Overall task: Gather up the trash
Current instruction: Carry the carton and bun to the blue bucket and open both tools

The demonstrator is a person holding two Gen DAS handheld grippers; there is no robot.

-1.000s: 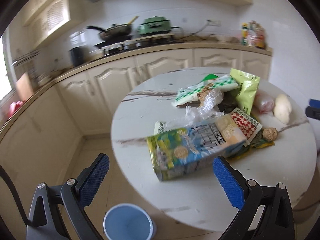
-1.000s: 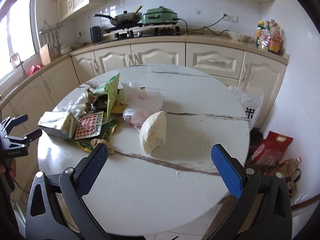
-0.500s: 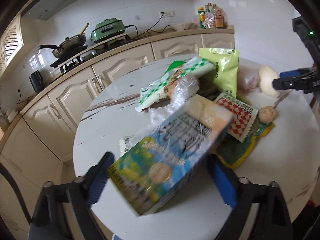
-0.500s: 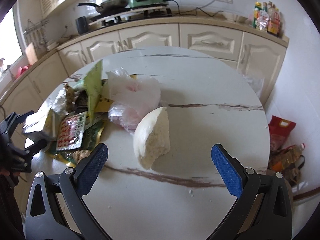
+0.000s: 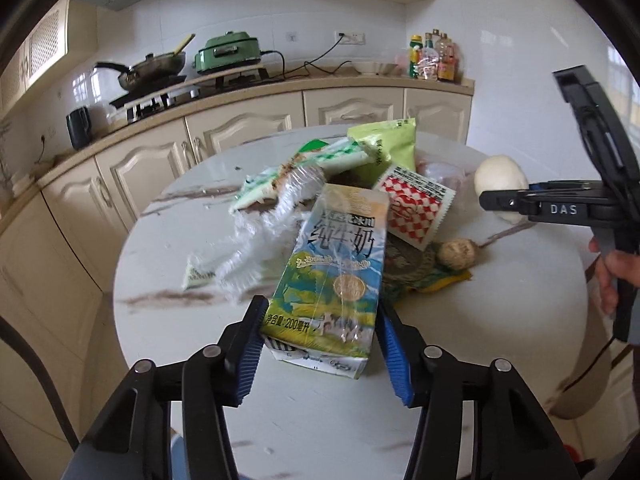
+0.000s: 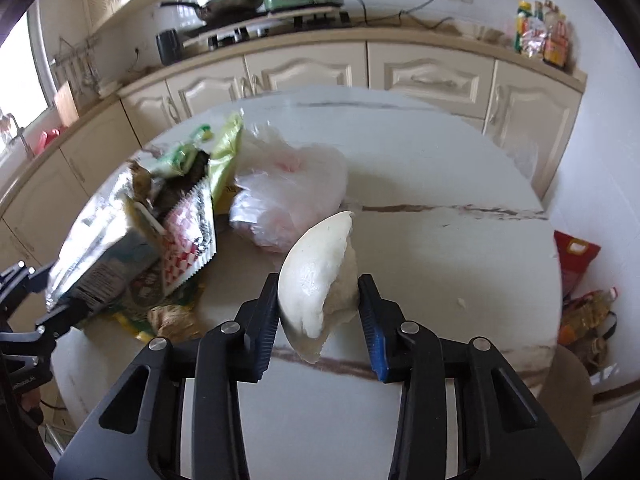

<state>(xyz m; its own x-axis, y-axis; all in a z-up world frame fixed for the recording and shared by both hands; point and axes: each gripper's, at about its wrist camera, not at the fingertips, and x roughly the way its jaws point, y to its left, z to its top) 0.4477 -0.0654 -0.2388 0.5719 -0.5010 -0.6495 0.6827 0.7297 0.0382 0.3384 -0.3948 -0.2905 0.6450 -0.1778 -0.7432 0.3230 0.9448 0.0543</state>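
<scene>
My left gripper [image 5: 320, 334] is shut on a blue-green milk carton [image 5: 332, 276], its near end between the blue pads. The carton also shows in the right wrist view [image 6: 104, 256]. My right gripper [image 6: 320, 320] is shut on a white half steamed bun [image 6: 318, 276], which also shows in the left wrist view [image 5: 500, 178]. Both are over the round white marble table [image 5: 500, 320]. A heap of trash lies there: a red checked packet [image 5: 412, 210], a green bag [image 5: 388, 146], clear crumpled plastic [image 5: 264, 236], a walnut-like lump [image 5: 458, 254].
A pale plastic bag [image 6: 292, 192] lies behind the bun. Kitchen cabinets and a counter [image 5: 248, 92] with a wok, green cooker and bottles run behind the table. Bags [image 6: 576, 264] lie on the floor at the right.
Both grippers moved forward over the table and closed: the left on the milk carton, the right on the bun. The blue bin seen earlier under the left gripper is out of view.
</scene>
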